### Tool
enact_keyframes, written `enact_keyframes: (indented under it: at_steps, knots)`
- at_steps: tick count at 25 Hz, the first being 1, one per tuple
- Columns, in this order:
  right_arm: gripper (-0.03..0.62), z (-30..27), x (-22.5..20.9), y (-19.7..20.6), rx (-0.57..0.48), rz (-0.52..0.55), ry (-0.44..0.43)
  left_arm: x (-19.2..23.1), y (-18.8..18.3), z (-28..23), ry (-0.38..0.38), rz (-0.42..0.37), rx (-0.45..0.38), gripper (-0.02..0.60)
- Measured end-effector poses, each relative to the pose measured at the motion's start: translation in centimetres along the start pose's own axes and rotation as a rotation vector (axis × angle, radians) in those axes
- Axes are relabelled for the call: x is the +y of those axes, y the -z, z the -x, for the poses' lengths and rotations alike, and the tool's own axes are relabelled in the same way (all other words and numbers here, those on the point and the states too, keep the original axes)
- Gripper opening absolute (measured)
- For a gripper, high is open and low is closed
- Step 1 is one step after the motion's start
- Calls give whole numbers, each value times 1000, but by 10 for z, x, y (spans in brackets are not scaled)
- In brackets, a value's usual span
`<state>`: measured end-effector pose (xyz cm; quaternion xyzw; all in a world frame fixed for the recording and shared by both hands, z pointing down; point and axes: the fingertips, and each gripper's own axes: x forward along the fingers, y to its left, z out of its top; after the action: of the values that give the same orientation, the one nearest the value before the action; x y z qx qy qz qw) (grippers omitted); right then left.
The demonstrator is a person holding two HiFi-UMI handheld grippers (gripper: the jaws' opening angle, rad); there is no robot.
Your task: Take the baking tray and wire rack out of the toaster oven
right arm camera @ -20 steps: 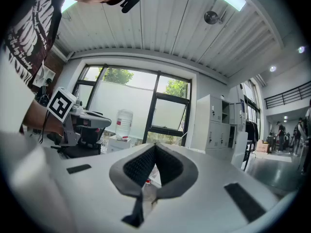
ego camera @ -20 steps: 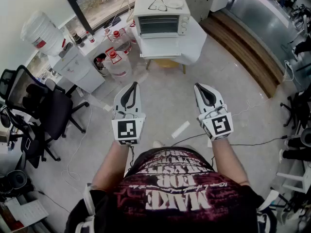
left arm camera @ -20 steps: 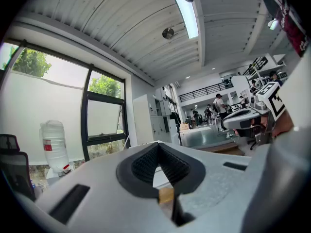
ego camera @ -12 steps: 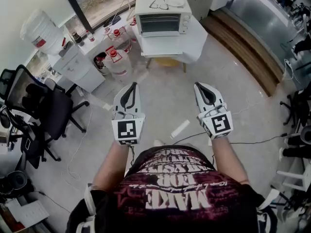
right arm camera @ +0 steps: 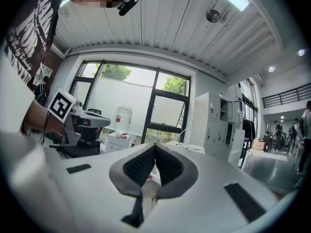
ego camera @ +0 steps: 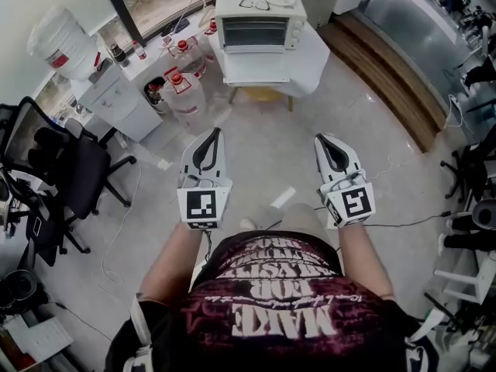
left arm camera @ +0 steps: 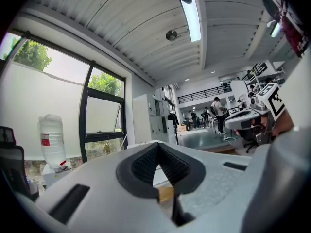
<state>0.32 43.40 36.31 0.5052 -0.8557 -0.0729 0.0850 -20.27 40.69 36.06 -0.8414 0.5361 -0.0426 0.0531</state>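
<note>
Fingers point(left arm camera: 141, 165) on my left gripper point(ego camera: 212, 135) and right gripper point(ego camera: 322, 140) are both pinched shut on nothing. White boxy metal toaster oven point(ego camera: 260, 23) sits well ahead on a white table point(ego camera: 314, 56).

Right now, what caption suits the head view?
Left gripper and right gripper, both shut and empty, held out toward a toaster oven on a table.

We read one word on the person's dark red shirt point(ego camera: 271, 301): "MAKE", in large pale letters, upside down as the head view shows it. The ornate lines above it are too tangled to make out. The red label on the water bottle point(ego camera: 58, 45) is too small to read.
</note>
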Motion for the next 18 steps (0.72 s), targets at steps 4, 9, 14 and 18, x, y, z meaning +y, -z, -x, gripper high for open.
enact_keyframes:
  at_steps: [4,9,14,18]
  knots:
    - [2,5,-6,5,-10,-28,17,3,6,2,-13,-13,15,6]
    - [3,1,-14,18,2,-52,16,7,16,-6,-31,10,37,6]
    - [3,-10,-21,27,21,-62,-15,6,15,-19,-42,-1,33,6]
    - [3,-27,-24,39,40,-71,-54,10,22,-35,-60,9,52,6]
